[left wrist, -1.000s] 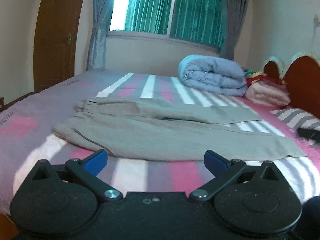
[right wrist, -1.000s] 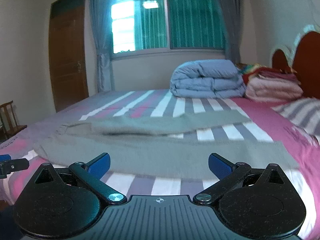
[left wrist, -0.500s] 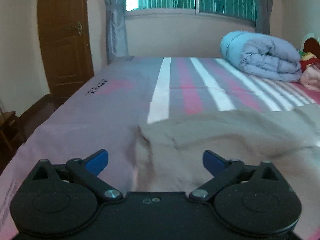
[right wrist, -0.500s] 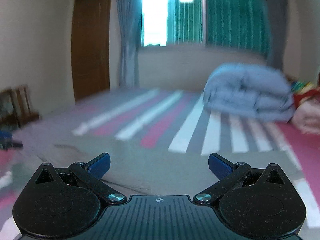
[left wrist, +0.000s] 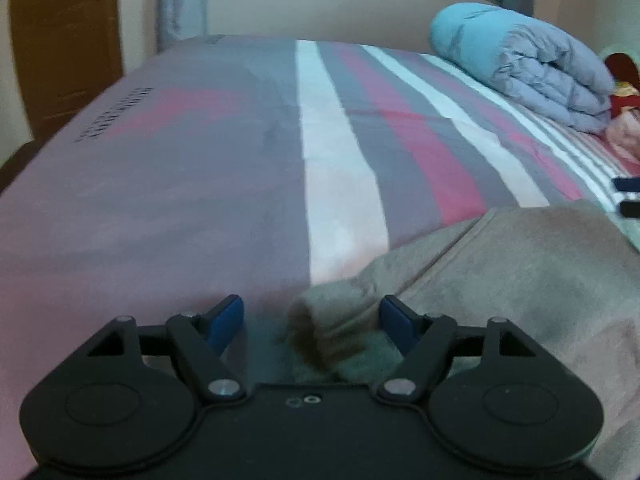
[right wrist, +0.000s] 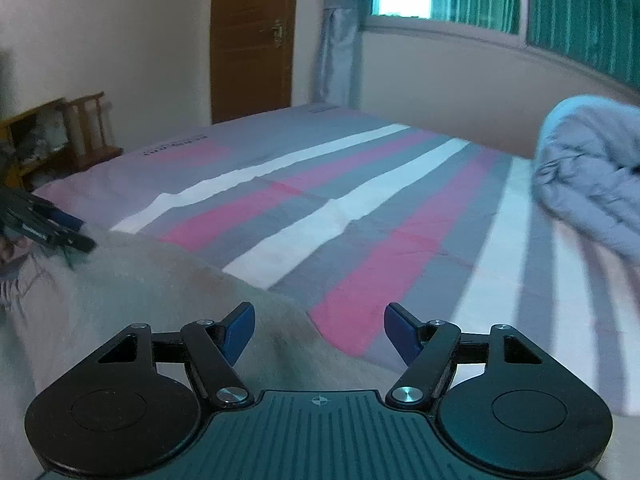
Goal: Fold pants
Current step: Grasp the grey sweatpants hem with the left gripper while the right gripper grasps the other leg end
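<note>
Both grippers are down at one end of the grey pants [left wrist: 500, 280], which lie flat on the striped bed [left wrist: 240, 160]. This looks like the reach-and-grab step before the first fold. The left gripper [left wrist: 310, 322] has just been closing; its fingers stand apart around a bunched corner of cloth, not yet pinching it. The right gripper [right wrist: 318, 332], also closing, straddles the pants' edge with fingers apart. Next, I'd say, both must squeeze shut on the cloth, then lift together and carry it over.
</note>
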`<state>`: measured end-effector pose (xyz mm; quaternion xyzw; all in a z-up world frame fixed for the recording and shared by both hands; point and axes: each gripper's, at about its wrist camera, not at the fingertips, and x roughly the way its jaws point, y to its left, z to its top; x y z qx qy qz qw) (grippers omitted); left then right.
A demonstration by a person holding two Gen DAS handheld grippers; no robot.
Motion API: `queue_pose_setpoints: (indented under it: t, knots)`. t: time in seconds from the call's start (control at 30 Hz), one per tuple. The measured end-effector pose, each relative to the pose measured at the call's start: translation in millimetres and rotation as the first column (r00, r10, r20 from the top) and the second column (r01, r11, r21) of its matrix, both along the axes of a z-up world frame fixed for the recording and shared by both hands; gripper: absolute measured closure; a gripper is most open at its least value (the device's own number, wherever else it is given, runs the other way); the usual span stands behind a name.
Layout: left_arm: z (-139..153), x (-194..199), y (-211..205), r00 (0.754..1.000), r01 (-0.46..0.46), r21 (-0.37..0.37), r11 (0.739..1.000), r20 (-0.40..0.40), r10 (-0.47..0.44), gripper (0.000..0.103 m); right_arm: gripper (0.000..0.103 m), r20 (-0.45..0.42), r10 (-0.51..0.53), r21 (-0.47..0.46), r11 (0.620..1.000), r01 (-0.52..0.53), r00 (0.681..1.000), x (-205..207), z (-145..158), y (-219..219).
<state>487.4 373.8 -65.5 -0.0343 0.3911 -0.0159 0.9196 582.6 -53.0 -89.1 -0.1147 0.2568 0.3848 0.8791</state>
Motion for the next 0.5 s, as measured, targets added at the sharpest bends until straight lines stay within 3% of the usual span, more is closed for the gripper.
queue_pose_setpoints:
  t: [0.13, 0.2, 0.27, 0.33, 0.37, 0.4, 0.5]
  knots:
    - [-2, 10, -1, 0.998, 0.060, -0.032, 0.998, -0.014, -0.060, 0.040, 0.031, -0.068, 0.061, -0.050, 0.997, -0.064, 0.996, 21, -18, 24]
    - [-2, 14, -3, 0.997, 0.076, -0.053, 0.996, -0.009, -0.076, 0.061, 0.031, -0.090, 0.075, -0.087, 0.993, -0.083, 0.993, 27, -26, 34]
    - [-3, 19, -8, 0.997, 0.081, -0.022, 0.996, 0.004, -0.081, 0.075, 0.037, -0.129, 0.094, -0.120, 0.987, -0.110, 0.987, 32, -34, 40]
    - [-2, 18, -11, 0.996, 0.090, -0.008, 0.996, 0.028, -0.090, 0.079, 0.077, -0.152, 0.111, -0.139, 0.981, -0.132, 0.982, 33, -38, 45]
    - [1, 16, -13, 0.995, 0.093, 0.011, 0.996, 0.044, -0.093, 0.080, 0.086, -0.145, 0.113, -0.153, 0.979, -0.135, 0.983, 31, -36, 48]
    - [4, 12, -15, 0.993, 0.092, 0.027, 0.995, 0.067, -0.094, 0.081, 0.093, -0.133, 0.105, -0.161, 0.979, -0.126, 0.986, 26, -34, 50]
    - [28, -11, -20, 0.974, 0.102, 0.066, 0.993, 0.194, -0.114, 0.084, 0.094, -0.037, 0.086, -0.161, 0.983, -0.091, 0.996, 1, -12, 44]
